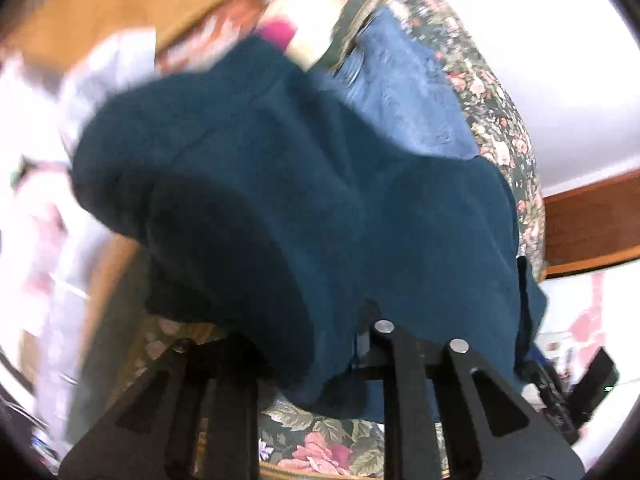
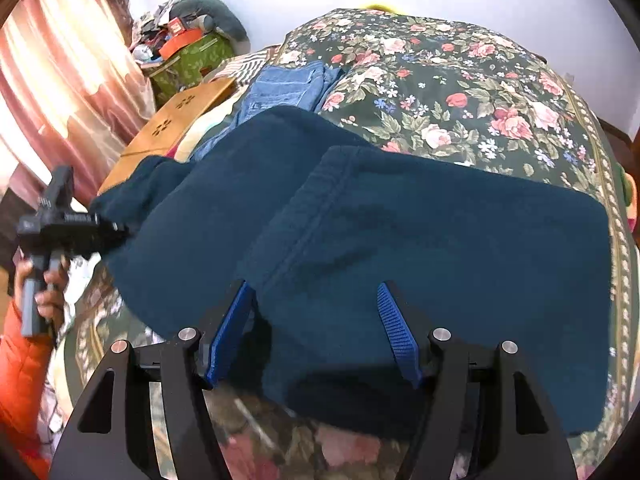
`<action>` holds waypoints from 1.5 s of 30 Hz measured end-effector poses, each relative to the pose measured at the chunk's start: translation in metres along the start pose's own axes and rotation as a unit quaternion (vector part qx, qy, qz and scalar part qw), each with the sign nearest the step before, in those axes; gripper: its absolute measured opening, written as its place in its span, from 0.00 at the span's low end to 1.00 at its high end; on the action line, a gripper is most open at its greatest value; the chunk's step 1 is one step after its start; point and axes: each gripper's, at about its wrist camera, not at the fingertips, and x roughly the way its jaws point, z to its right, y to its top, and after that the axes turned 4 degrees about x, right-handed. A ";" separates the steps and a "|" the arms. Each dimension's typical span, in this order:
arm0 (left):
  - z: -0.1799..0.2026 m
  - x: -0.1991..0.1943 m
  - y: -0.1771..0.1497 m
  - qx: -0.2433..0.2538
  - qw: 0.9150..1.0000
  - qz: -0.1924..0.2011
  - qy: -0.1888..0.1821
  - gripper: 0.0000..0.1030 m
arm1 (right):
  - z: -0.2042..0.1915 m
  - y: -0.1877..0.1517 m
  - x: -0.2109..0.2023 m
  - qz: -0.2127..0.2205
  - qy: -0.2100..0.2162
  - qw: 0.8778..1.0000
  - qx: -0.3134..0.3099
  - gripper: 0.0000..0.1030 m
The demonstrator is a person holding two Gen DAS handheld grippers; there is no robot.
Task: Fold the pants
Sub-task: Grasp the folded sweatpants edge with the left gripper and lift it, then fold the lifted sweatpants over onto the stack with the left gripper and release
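Dark teal fleece pants (image 2: 400,232) lie folded over on a floral bedspread (image 2: 460,92). In the right wrist view my right gripper (image 2: 316,328) is open, its blue pads (image 2: 396,332) spread over the near edge of the pants, holding nothing. My left gripper (image 2: 100,232) shows at the left, its tip at the far left end of the pants, a hand on its grip. In the blurred left wrist view the pants (image 1: 320,200) drape over the left gripper's fingertips (image 1: 384,328) and hide the gap between them.
Blue jeans (image 2: 288,88) lie on the bed behind the pants, also in the left wrist view (image 1: 400,92). A wooden board (image 2: 180,120), a green box with clutter (image 2: 188,56) and pink curtains (image 2: 60,60) stand at the left. White wall lies beyond the bed.
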 end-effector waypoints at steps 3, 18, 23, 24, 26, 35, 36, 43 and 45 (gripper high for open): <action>0.029 -0.031 0.008 0.041 0.998 0.044 0.035 0.16 | 0.011 -0.007 -0.020 0.023 -0.006 1.000 0.014 0.60; 0.273 -0.122 0.008 0.271 0.942 0.197 0.006 0.16 | 0.116 -0.049 -0.103 0.111 -0.058 0.984 0.127 0.60; 0.353 -0.080 -0.024 0.340 0.928 0.147 -0.050 0.16 | 0.130 -0.065 -0.125 0.128 -0.067 0.981 0.128 0.60; 0.366 -0.067 -0.031 0.350 0.926 0.132 -0.058 0.16 | 0.132 -0.068 -0.127 0.128 -0.071 0.981 0.128 0.60; 0.392 -0.038 -0.048 0.369 0.922 0.095 -0.074 0.16 | 0.138 -0.074 -0.132 0.130 -0.078 0.980 0.132 0.60; 0.435 0.097 -0.123 0.430 0.898 -0.071 -0.059 0.16 | 0.152 -0.096 -0.126 0.110 -0.088 0.978 0.151 0.60; 0.431 0.104 -0.128 0.428 0.898 -0.081 -0.056 0.16 | 0.152 -0.098 -0.124 0.106 -0.090 0.979 0.148 0.60; 0.432 0.098 -0.131 0.427 0.897 -0.096 -0.057 0.52 | 0.152 -0.104 -0.118 0.091 -0.086 0.980 0.153 0.60; 0.430 0.094 -0.135 0.424 0.898 -0.099 -0.069 0.72 | 0.150 -0.104 -0.117 0.089 -0.081 0.980 0.156 0.60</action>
